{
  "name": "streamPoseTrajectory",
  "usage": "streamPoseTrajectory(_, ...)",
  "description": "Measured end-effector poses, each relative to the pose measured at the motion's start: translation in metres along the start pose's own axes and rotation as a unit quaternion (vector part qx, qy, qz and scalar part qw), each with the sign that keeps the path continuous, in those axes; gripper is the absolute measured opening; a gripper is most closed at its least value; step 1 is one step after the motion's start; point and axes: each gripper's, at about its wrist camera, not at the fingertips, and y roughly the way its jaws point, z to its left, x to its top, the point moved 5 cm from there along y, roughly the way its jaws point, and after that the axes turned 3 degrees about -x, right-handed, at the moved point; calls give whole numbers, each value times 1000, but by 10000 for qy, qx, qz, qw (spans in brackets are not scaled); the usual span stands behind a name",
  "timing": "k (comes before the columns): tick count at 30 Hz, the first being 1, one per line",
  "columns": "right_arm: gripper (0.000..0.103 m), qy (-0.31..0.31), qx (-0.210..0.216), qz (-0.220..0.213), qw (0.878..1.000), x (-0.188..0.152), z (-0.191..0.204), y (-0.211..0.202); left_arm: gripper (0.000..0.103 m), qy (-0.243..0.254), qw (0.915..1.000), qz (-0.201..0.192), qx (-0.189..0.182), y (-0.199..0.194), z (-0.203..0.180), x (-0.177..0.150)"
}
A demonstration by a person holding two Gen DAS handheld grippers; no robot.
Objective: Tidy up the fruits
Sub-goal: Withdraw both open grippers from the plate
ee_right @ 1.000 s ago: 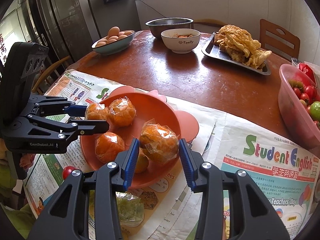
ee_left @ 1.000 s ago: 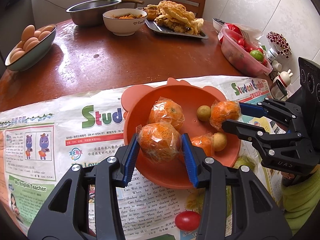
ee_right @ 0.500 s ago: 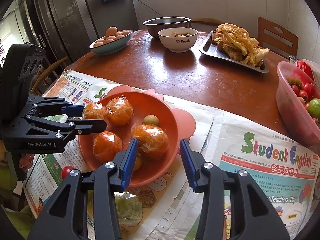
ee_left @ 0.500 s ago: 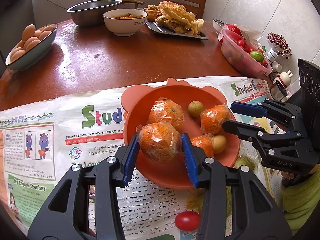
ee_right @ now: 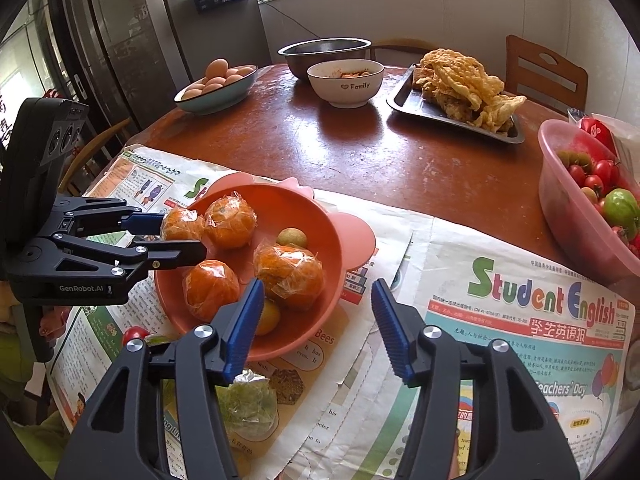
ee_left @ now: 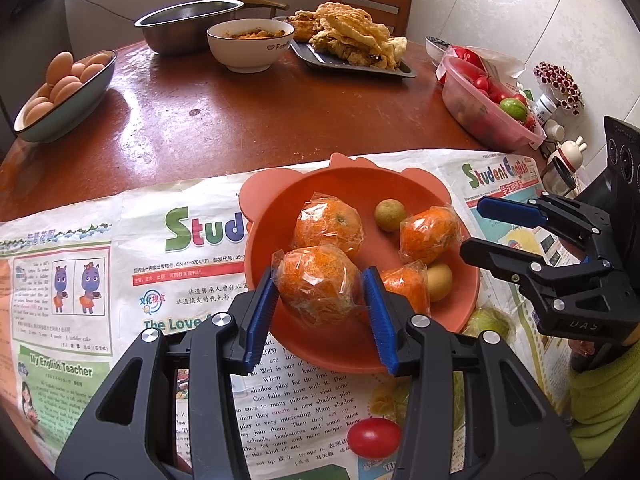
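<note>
An orange bowl [ee_left: 348,184] [ee_right: 320,216] on newspaper holds three wrapped oranges and two small yellow-green fruits [ee_left: 390,214]. My left gripper [ee_left: 322,316] [ee_right: 176,236] is shut on a fourth wrapped orange [ee_left: 316,286] [ee_right: 182,224] and holds it over the bowl's near rim. My right gripper [ee_right: 316,326] [ee_left: 476,226] is open and empty, just off the bowl's right edge. The orange it let go [ee_right: 290,270] [ee_left: 430,234] lies in the bowl. A cherry tomato [ee_left: 374,437] [ee_right: 135,335] and a wrapped green fruit [ee_right: 244,404] [ee_left: 486,322] lie on the paper.
At the far side of the brown table [ee_left: 240,120] stand a bowl of eggs [ee_left: 64,92], a steel basin [ee_left: 188,26], a white bowl [ee_left: 250,48] and a tray of fried food [ee_left: 352,46]. A pink tub of tomatoes [ee_left: 486,108] [ee_right: 592,196] is at right.
My right gripper let go of its wrapped orange into the bowl, opened wide and drew back to the right. My left gripper kept hold of its orange and barely moved.
</note>
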Motion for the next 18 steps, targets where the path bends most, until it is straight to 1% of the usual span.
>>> streamPoseTrajectory(1, 60, -6, -15, -8, 10000, 0, 0, -1, 38, 0, 10000, -3, -10, -1, 0, 0)
streamPoseTrajectory(5, 62, -1, -50, -27, 10000, 0, 0, -4, 44, 28, 10000, -48, -9, -6, -3, 0)
streamPoseTrajectory(8, 66, 19, -76, -66, 9999, 0, 0, -8, 45, 19, 10000, -85, 14, -10, -3, -1)
streamPoseTrajectory(14, 70, 22, -128, -168, 9998, -1, 2, -18, 49, -27, 9998, -202, 53, -22, -2, -2)
streamPoseTrajectory(18, 72, 30, -194, -209, 9996, -2, 2, -24, 56, -7, 9994, -315, 129, -33, -3, -4)
